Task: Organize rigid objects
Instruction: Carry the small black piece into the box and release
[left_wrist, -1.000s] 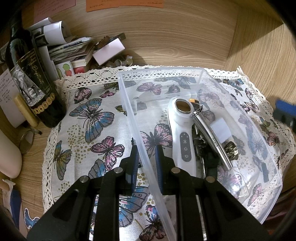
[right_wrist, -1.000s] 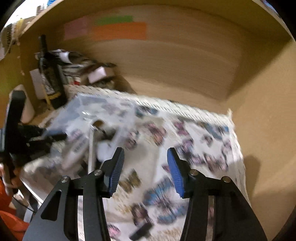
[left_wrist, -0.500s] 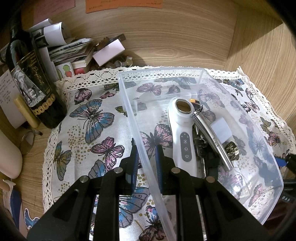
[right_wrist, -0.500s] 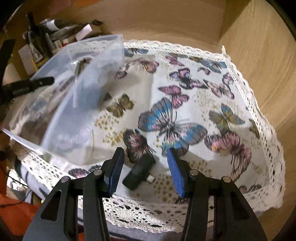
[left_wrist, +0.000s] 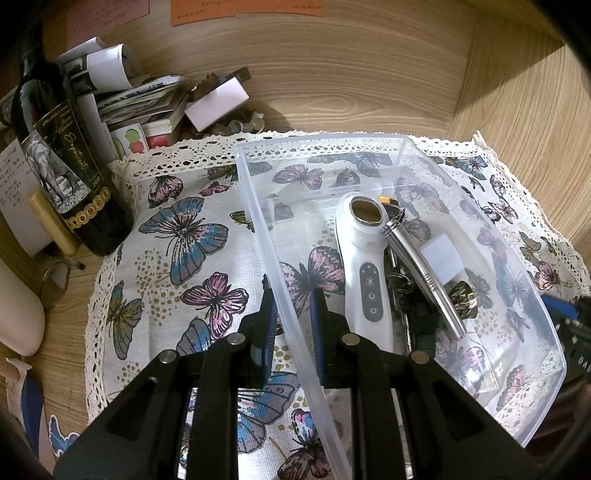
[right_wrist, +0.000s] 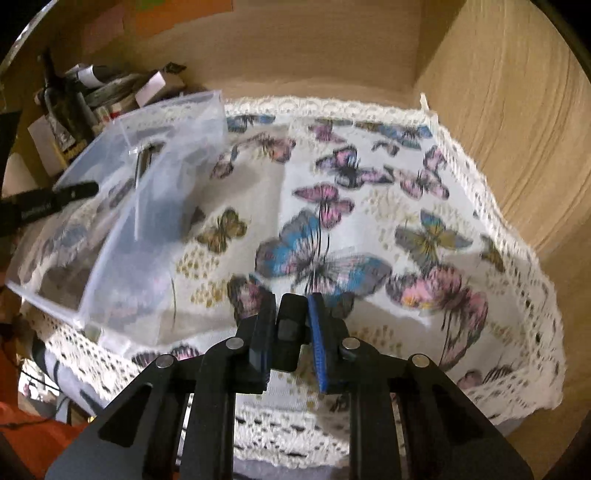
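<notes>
Now the butterfly cloth (right_wrist: 369, 192) lies under everything, and the clear plastic bin (left_wrist: 406, 140) sits on it. My left gripper (left_wrist: 291, 314) pinches the bin's near wall, fingers nearly closed on it, steadying it. My right gripper (right_wrist: 291, 325) is clamped on a small black adapter (right_wrist: 290, 328), just beside the bin. I should carry it level over the rim, clear of the white handheld device (left_wrist: 364, 277) and silver tube (left_wrist: 424, 277), then release low.
</notes>
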